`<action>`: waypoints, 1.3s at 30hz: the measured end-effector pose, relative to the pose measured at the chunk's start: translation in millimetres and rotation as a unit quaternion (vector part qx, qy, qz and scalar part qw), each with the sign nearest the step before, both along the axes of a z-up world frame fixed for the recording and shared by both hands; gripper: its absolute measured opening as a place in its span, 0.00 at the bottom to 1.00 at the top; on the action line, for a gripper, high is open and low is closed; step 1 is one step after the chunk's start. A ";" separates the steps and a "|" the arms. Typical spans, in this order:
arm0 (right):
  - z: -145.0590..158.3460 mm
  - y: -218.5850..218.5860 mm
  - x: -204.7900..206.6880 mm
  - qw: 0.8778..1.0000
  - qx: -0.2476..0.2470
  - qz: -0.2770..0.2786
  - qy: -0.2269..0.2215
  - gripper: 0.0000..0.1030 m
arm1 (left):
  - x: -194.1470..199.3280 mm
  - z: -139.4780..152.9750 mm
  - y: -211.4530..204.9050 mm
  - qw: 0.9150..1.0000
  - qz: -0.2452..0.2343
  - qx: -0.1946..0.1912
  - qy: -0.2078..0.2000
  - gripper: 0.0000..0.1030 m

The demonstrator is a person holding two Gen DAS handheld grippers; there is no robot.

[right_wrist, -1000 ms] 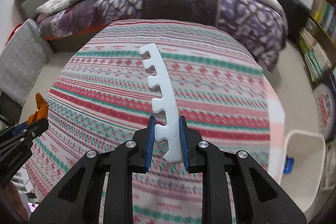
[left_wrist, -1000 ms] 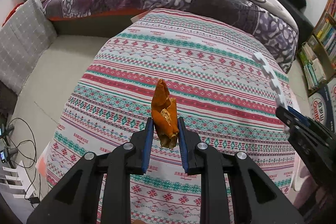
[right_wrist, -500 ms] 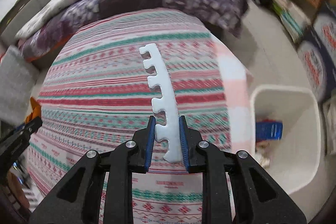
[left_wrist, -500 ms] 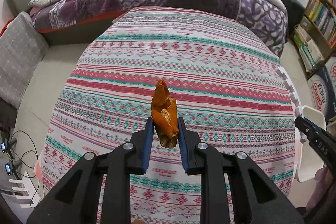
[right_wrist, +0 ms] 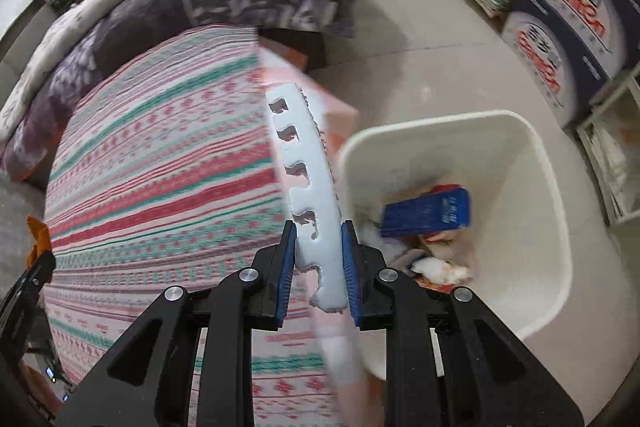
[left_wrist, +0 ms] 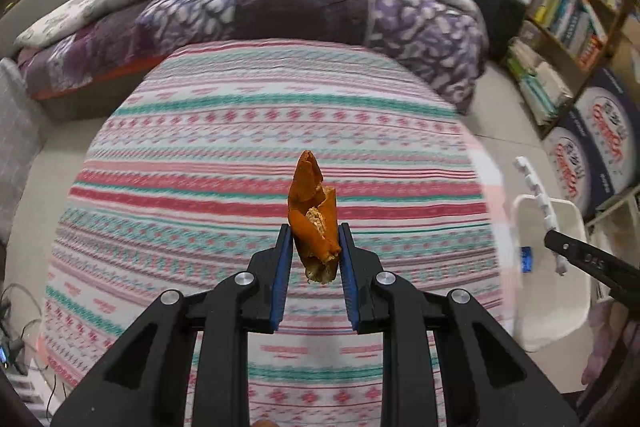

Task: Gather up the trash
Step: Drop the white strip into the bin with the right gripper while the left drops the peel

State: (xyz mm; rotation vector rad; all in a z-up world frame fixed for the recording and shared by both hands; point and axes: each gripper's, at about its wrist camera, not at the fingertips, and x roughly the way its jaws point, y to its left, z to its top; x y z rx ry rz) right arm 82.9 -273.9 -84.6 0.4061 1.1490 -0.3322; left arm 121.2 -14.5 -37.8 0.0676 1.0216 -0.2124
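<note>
Gripping an orange peel [left_wrist: 314, 217], the left tool [left_wrist: 313, 259] is held above the striped surface [left_wrist: 240, 155], left of the white bin [right_wrist: 528, 227]. A notched white foam strip [right_wrist: 310, 187] is clamped in the right tool [right_wrist: 319, 259] beside the bin's rim.

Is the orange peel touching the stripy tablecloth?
Apart. The left wrist view shows the orange peel pinched between the left gripper fingers and held up in the air, with the stripy tablecloth well below it.
</note>
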 end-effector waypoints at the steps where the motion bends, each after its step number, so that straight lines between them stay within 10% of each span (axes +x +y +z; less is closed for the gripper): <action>1: -0.3 -5.7 -2.7 1.000 -0.003 -0.006 0.003 0.22 | -1.4 0.5 -6.5 1.000 -0.006 -0.002 -0.001 0.23; 4: -1.6 -27.3 -12.1 0.999 -0.010 -0.031 0.012 0.24 | -6.9 1.6 -30.1 0.999 -0.032 -0.015 0.000 0.23; 11: 9.7 -73.8 -35.3 0.994 -0.018 -0.107 -0.015 0.68 | -20.4 -0.3 -90.1 0.994 -0.097 -0.053 0.019 0.23; 22: 30.3 -123.3 -69.7 0.976 0.039 -0.200 -0.074 0.82 | -54.1 -16.5 -187.4 0.970 -0.208 -0.113 0.065 0.23; 25: 34.2 -132.9 -75.8 0.970 0.050 -0.220 -0.088 0.83 | -59.4 -18.6 -201.4 0.957 -0.232 -0.154 0.082 0.51; 28: 36.1 -134.2 -78.8 0.969 0.054 -0.223 -0.095 0.84 | -62.1 -14.0 -203.0 0.954 -0.232 -0.173 0.078 0.55; 32: 42.2 -126.5 -77.9 0.972 0.044 -0.207 -0.107 0.84 | -57.7 -7.3 -179.7 0.962 -0.189 -0.187 0.066 0.63; 39: 73.4 -75.6 -78.9 0.981 -0.063 -0.125 -0.136 0.85 | -78.8 30.9 -120.2 0.992 -0.074 -0.065 -0.084 0.87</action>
